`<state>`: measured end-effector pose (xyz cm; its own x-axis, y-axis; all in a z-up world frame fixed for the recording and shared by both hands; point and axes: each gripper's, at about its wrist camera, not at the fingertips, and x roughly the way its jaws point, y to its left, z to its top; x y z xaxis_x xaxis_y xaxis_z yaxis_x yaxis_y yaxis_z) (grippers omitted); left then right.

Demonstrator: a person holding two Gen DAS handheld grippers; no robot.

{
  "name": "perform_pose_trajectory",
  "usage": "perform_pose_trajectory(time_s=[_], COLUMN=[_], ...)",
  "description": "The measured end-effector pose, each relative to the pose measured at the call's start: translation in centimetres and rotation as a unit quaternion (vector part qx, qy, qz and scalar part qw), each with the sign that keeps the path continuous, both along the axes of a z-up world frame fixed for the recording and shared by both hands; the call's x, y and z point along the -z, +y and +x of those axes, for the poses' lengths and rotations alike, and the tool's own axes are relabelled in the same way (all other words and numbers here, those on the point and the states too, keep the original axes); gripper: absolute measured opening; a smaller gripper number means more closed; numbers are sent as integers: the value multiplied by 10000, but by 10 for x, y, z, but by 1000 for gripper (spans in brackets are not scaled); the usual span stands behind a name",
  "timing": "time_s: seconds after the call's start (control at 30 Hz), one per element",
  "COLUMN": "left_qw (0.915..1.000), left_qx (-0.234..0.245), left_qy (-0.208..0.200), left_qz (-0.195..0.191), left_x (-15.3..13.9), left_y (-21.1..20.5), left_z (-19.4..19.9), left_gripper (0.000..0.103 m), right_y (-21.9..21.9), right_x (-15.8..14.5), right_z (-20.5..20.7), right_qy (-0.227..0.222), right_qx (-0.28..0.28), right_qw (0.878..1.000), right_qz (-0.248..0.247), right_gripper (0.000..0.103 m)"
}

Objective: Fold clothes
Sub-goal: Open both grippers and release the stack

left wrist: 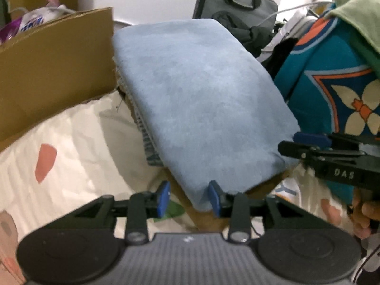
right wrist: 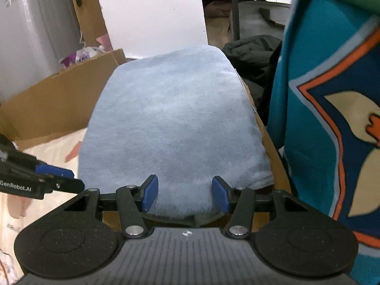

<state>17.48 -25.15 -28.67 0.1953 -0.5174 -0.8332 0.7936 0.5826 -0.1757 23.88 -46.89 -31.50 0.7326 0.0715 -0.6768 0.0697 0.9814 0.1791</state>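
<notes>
hiding folded layers beneath blue garment (left wrist: 201,99) | left gripper (left wrist: 188,198) fingers spread | right gripper (right wrist: 185,193) fingers spread

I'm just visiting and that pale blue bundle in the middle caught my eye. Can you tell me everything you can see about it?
The blue folded garment is a soft, faded, denim-like cloth, folded into a thick, rounded rectangle with a smooth top. It lies flat on a stack: a striped folded piece shows beneath its left edge, and brown cardboard below that. The left gripper and right gripper stand open at its near edge, their blue pads apart; whether they touch the cloth is unclear.
</notes>
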Motion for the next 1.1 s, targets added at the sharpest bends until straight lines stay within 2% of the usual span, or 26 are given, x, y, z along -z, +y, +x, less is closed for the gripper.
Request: perform_pose_trajectory(time_s=[0.07, 0.13, 0.23, 0.37, 0.47, 0.73, 0.87, 1.1], left_qw=[10000, 9998, 9994, 9987, 9978, 9924, 9902, 9827], left_qx=[-51, -178, -349, -492, -635, -1207, -1374, -1812], left_qy=[-5, -8, -14, -61, 35, -68, -70, -227], left_qz=[70, 84, 73, 125, 192, 214, 235, 298], left_x=[-4, -13, -28, -56, -80, -161, -204, -267], left_y=[4, 9, 17, 28, 39, 91, 122, 179], left_z=[0, 2, 3, 5, 11, 12, 5, -11], left_gripper=[54, 69, 84, 89, 91, 100, 101, 102], right_y=[0, 1, 2, 4, 9, 34, 49, 76], right_x=[-3, -8, -19, -45, -71, -149, -194, -264], right_z=[-3, -6, -10, -17, -21, -38, -53, -82], right_qy=[65, 136, 213, 257, 352, 531, 523, 461], right_qx=[-3, -3, 29, 28, -11, -224, -323, -402], right_qw=[10000, 9999, 9998, 9997, 9993, 9981, 9978, 9977], right_qz=[5, -26, 17, 44, 118, 211, 245, 299], right_gripper=[58, 58, 60, 79, 85, 90, 94, 95])
